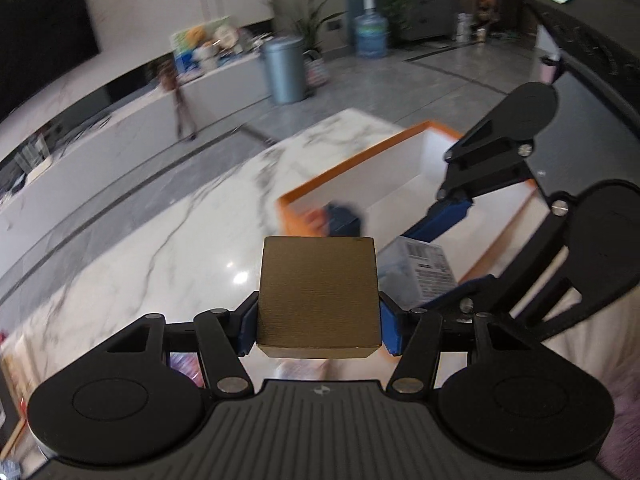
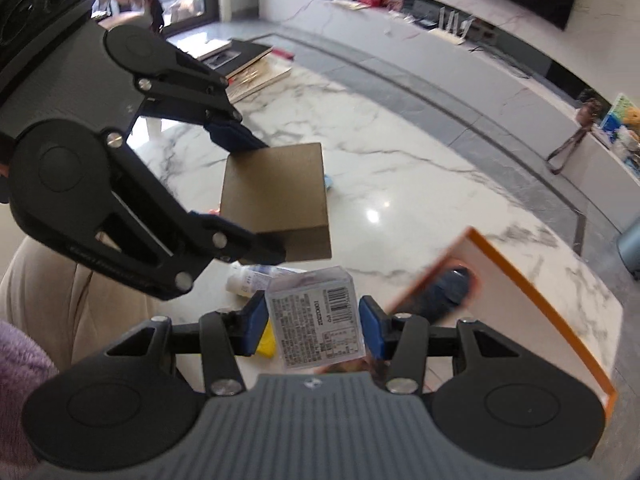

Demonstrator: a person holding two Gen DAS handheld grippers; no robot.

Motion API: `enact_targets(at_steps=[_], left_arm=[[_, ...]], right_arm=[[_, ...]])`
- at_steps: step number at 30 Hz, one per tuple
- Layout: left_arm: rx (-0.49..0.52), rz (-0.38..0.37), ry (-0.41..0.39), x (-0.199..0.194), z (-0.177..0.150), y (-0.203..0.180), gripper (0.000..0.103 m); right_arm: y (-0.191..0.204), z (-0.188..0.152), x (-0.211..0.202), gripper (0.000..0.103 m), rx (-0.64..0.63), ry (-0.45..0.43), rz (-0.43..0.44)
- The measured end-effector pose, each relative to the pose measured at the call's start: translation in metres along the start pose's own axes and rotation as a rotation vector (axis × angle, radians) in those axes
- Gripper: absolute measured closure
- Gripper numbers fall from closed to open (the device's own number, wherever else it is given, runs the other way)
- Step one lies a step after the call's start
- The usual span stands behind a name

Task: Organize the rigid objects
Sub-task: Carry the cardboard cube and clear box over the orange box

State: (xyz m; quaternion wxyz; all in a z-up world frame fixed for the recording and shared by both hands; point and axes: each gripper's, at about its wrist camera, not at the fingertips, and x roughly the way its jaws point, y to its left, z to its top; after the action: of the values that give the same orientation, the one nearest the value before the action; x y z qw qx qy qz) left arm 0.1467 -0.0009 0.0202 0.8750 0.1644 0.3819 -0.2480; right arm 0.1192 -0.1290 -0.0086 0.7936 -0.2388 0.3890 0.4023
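My left gripper (image 1: 318, 322) is closed on a flat, brushed bronze-brown square box (image 1: 318, 292), its blue pads (image 1: 390, 330) pressed to both sides, and holds it in the air above the white grey-veined marble table (image 1: 160, 240). My right gripper (image 2: 314, 326) is clamped on a small clear plastic box with a white printed label (image 2: 316, 320), also lifted off the table. The label carries a barcode and blocks of small print that I cannot read.

Ahead, toward the table's far right corner, sits an open white box with an orange rim (image 1: 400, 168); a dark blue object (image 1: 340, 218) lies inside it, too blurred to identify. In the right wrist view the brown box hangs between my right gripper and the table's middle. Beneath it on the marble lie a small white bottle (image 2: 250, 280) and something yellow (image 2: 266, 346) just beside my left finger. Flat books (image 2: 248, 68) are stacked near the table's far left edge.
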Motion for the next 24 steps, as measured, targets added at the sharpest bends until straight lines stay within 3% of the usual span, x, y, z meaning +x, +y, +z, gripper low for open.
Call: enact_targets(at_steps=[6, 10, 17, 24], left_arm=[[0.130, -0.041, -0.018, 0.026, 0.032, -0.044, 0.036], [0.227, -0.056, 0.015, 0.063, 0.046, -0.067, 0.036], [0.431, -0.058, 0.048, 0.133, 0.073, -0.090, 0.036], [0.636, -0.109, 0.184, 0.212, 0.087, -0.092, 0.036]], right_arm=[[-0.048, -0.036, -0.037, 0.053, 0.035, 0.017, -0.092], [-0.089, -0.057, -0.032, 0.053, 0.079, 0.076, -0.146], [-0.132, -0.090, -0.006, 0.053, 0.081, 0.159, -0.133], [-0.172, -0.101, 0.035, 0.053, 0.036, 0.196, -0.085]])
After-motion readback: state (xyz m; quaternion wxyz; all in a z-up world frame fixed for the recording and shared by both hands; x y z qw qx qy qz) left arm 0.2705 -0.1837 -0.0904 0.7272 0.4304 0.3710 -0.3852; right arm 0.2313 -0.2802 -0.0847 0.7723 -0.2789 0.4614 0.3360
